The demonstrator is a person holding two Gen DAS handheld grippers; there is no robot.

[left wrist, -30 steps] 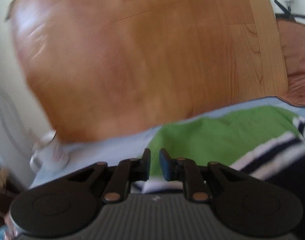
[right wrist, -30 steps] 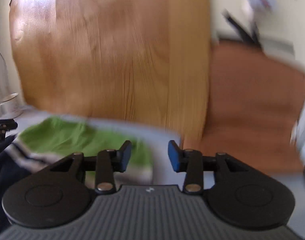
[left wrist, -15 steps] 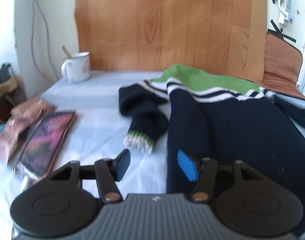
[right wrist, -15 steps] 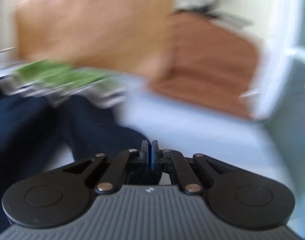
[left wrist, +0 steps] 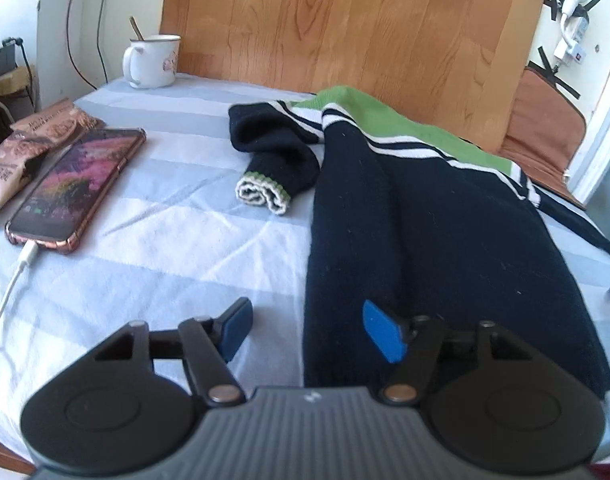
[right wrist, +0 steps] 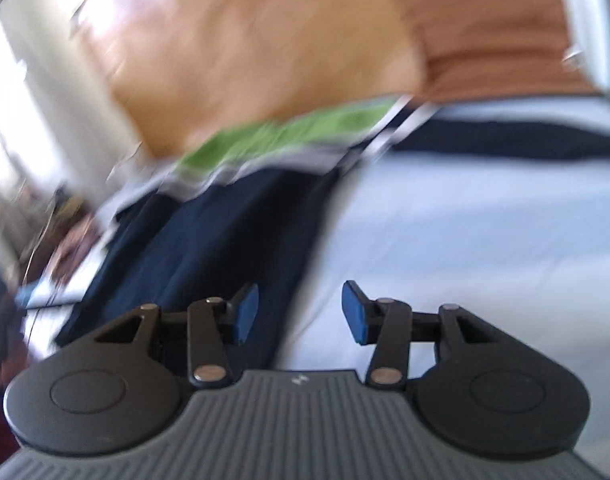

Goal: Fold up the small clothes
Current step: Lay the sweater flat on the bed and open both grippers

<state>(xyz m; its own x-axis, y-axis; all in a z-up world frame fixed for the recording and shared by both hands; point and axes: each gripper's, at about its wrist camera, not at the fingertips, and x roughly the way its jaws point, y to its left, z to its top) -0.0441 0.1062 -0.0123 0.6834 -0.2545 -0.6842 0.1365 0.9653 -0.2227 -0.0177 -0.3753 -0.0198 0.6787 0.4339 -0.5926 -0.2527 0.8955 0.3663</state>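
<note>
Lying flat: navy sweater (left wrist: 425,216) is spread on the light blue striped bedsheet (left wrist: 177,248), green yoke and white stripes toward the wooden headboard (left wrist: 345,28).
Sweater sleeve: left sleeve (left wrist: 275,152) is bent inward beside the body, green-and-white cuff curled open on the sheet.
Left gripper (left wrist: 305,332): held low over the near edge of the sweater; jaws about half open, having opened within the last second and steady since; left finger is over bare sheet, right finger over navy cloth; the sweater's left edge runs between them, nothing is pinched.
Right gripper (right wrist: 301,312): view is motion-blurred; jaws have just been opening and are seen about half apart; the sweater's right edge falls between the fingers, left finger over navy cloth, right finger over sheet; no cloth is gripped.
Phone (left wrist: 77,184): lies face up on the sheet, left of the sweater, white cable (left wrist: 9,292) plugged in.
Snack packets (left wrist: 21,148): seen just left of the phone.
Mug (left wrist: 153,62): white, stands at the far left corner of the bed, a stick inside.
</note>
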